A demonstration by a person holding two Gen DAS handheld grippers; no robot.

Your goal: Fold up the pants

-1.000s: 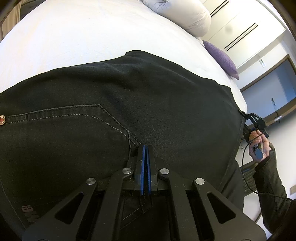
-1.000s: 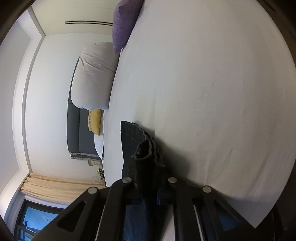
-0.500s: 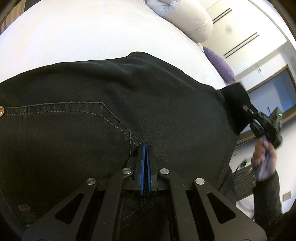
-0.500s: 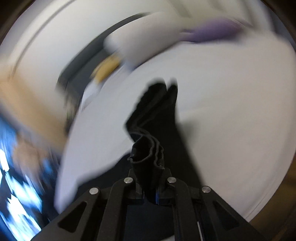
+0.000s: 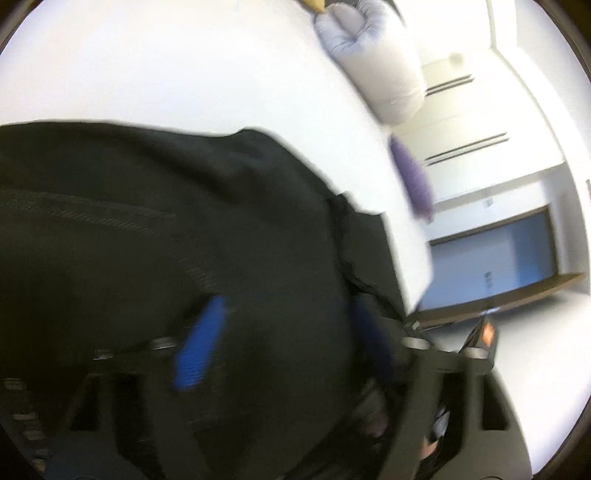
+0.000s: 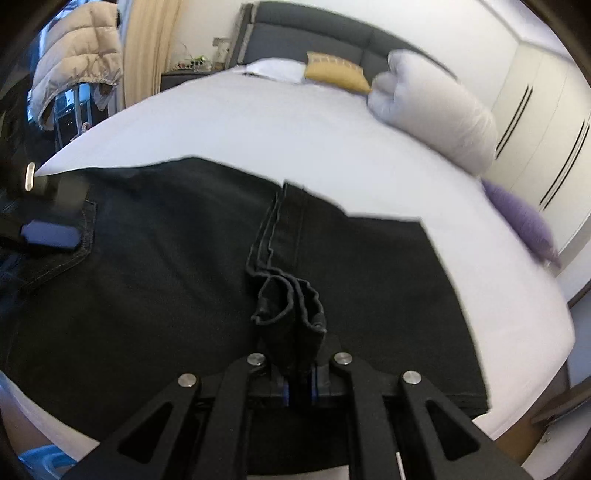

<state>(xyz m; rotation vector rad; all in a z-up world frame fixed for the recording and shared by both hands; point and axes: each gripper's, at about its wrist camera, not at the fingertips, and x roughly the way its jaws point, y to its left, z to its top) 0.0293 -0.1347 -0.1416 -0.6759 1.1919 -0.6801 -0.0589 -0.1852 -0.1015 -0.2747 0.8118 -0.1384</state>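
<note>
Black jeans (image 6: 166,277) lie spread on a white bed (image 6: 258,122), a back pocket seam showing at the left. My right gripper (image 6: 301,387) is shut on the bunched leg hems (image 6: 288,306) and holds them just above the lower part of the jeans. The left wrist view is blurred. There my left gripper (image 5: 288,343) hangs over the jeans (image 5: 147,221) with its jaws opening; the blue pads (image 5: 201,343) stand wide apart, with only flat cloth beneath them. One left pad (image 6: 50,234) shows at the left edge of the right wrist view, near the pocket.
A pale bolster pillow (image 6: 436,110), a yellow cushion (image 6: 336,72) and a purple cushion (image 6: 521,218) lie toward the dark headboard (image 6: 314,33). A puffer jacket (image 6: 74,55) hangs at the left. White wardrobe doors (image 6: 535,122) stand on the right. The bed's corner (image 5: 417,288) drops off to the floor.
My left jaws, shut on the jeans before, now stand apart and the gripper has rolled. The right gripper has swung round with the leg hems and now holds them over the jeans.
</note>
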